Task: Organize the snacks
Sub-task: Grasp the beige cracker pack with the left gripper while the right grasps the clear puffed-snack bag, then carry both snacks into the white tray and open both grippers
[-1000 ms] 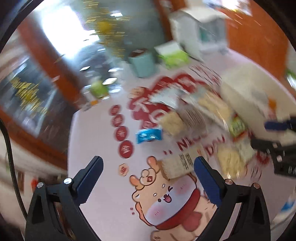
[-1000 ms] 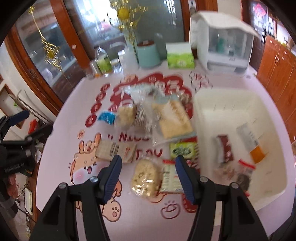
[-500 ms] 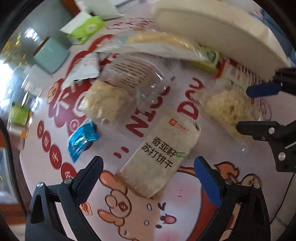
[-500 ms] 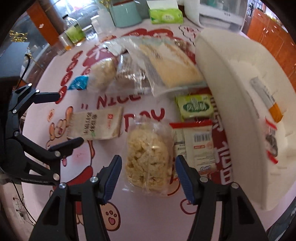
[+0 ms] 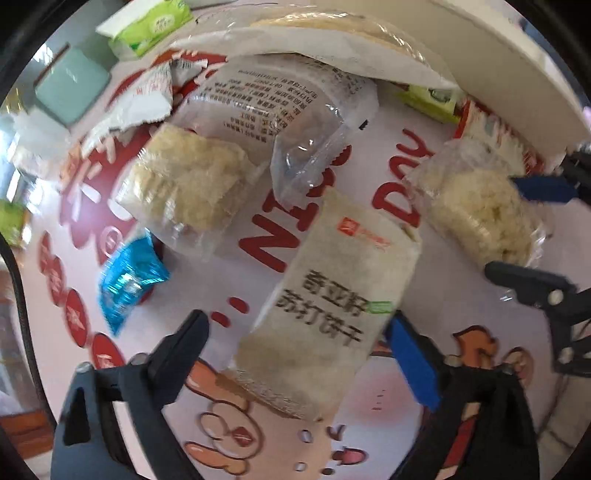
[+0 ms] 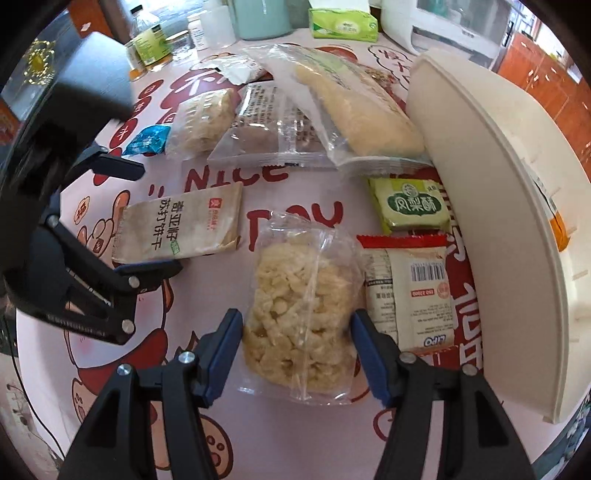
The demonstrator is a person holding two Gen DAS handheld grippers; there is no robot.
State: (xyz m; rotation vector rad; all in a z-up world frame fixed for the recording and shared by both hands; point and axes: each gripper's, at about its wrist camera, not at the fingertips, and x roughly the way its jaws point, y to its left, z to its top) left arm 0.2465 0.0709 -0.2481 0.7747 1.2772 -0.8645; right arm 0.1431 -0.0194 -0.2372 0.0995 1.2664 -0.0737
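Table surface and items resting on it

The table [image 6: 295, 443] carries a pink cloth printed with red lettering and cartoon animals. Lying flat on it: a beige cracker packet [image 6: 181, 225], a clear bag of pale puffed snack [image 6: 299, 314], a red-edged packet [image 6: 410, 291], a green pastry packet [image 6: 412, 203], a blue wrapper [image 6: 147, 140] and overlapping clear bags [image 6: 273, 129]. A white bin [image 6: 491, 206] stands at the right edge; a tissue box [image 6: 343, 24] sits at the far side.

my gripper pads [image 6: 221, 347] are blue on black arms. the cracker packet [image 6: 181, 225] is beige with black lettering; the pastry pack [image 6: 410, 203] green; the tablecloth [image 6: 207, 424] pink with red cartoon print.
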